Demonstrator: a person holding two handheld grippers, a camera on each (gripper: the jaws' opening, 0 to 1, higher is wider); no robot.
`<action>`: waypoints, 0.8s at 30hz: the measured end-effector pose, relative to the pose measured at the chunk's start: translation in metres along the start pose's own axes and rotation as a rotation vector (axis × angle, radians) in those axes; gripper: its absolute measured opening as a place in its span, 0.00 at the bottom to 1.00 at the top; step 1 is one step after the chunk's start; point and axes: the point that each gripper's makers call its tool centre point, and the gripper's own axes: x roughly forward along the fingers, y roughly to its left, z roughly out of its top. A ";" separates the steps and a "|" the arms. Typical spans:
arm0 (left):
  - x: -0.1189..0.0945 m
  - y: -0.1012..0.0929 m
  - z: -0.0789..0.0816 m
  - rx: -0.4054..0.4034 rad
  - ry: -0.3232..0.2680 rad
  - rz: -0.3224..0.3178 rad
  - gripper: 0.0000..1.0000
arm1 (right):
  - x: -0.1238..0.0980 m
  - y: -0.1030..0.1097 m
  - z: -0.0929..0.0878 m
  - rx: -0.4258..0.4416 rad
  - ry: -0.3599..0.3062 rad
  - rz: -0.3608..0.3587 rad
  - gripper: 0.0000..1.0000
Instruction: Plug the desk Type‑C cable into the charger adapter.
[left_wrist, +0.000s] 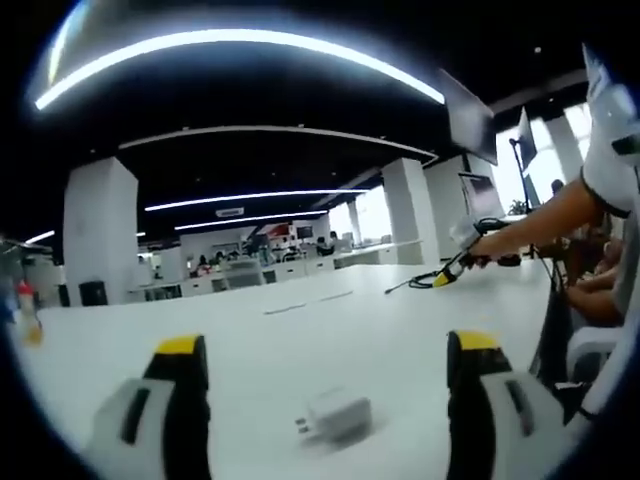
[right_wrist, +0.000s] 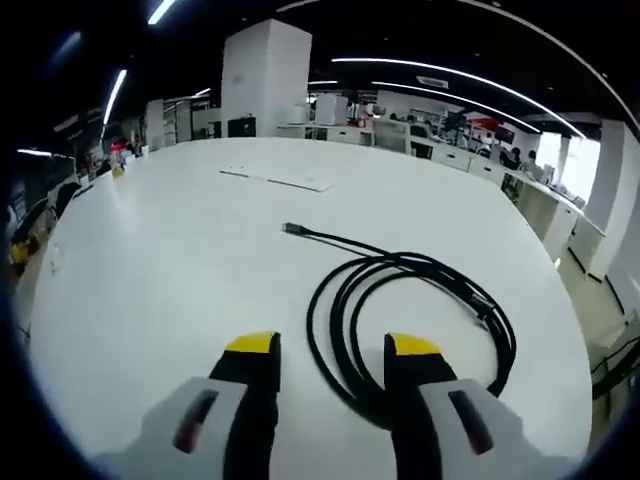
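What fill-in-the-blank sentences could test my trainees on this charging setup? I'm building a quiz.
1. The black coiled cable lies on the ____ table.
2. The small white charger adapter lies between the ____ gripper's jaws.
3. The right gripper's jaws are ____.

Missing words: white; left; open

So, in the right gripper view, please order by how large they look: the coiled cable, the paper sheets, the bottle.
1. Coiled black cable, by far the largest.
2. Paper sheets, a thin flat patch farther up the white table.
3. Bottle, tiny at the far edge.
The cable lies closest to the camera, so true sizes may differ.
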 end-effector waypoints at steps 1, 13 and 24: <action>-0.001 0.001 -0.001 0.003 0.000 0.005 1.00 | 0.000 -0.001 0.000 0.003 -0.003 0.005 0.39; -0.002 0.009 -0.004 0.021 0.011 0.024 0.99 | -0.008 0.012 -0.006 0.014 0.029 0.035 0.23; -0.002 0.013 -0.013 -0.027 0.032 0.041 1.00 | -0.003 0.001 -0.007 -0.021 0.065 0.060 0.07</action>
